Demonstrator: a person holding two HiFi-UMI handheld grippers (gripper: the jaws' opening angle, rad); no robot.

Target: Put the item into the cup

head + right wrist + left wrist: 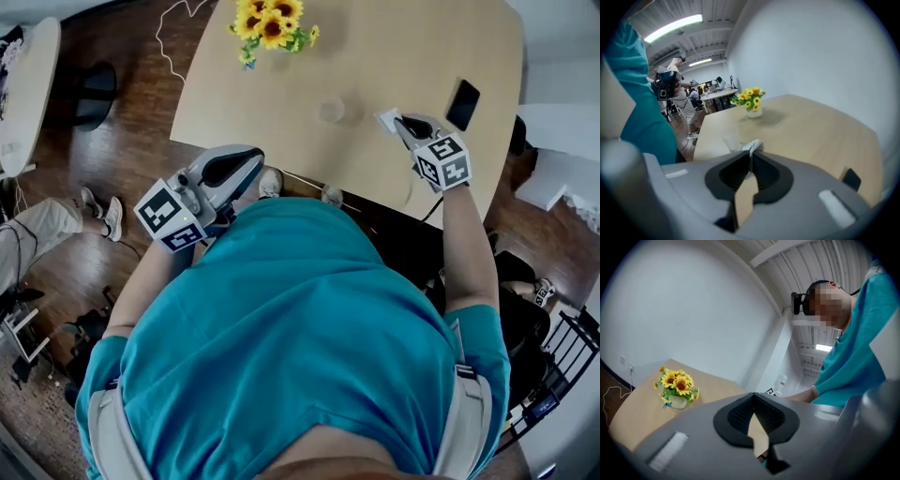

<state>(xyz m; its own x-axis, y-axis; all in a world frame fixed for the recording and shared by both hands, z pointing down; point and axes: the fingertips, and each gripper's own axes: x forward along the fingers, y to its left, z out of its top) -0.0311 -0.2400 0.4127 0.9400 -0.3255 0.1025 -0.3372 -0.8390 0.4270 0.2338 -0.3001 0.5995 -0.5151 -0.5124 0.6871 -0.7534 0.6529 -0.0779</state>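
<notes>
A clear plastic cup (332, 112) stands on the light wooden table (422, 47), near its front edge. Just to the right of it, my right gripper (395, 121) is shut on a small crumpled white tissue (385, 118). In the right gripper view the tissue (753, 144) sticks out from the pinched tips of the right gripper (751, 151), with the cup (730, 137) just ahead and to the left. My left gripper (255, 157) hangs off the table's near edge by my body. Seen in its own view, the left gripper (753, 395) is shut with nothing in it.
A vase of sunflowers (271, 25) stands at the table's far side. A black phone (462, 103) lies to the right of my right gripper. Another person's legs and shoes (103, 216) are on the wooden floor to the left, and cables trail there.
</notes>
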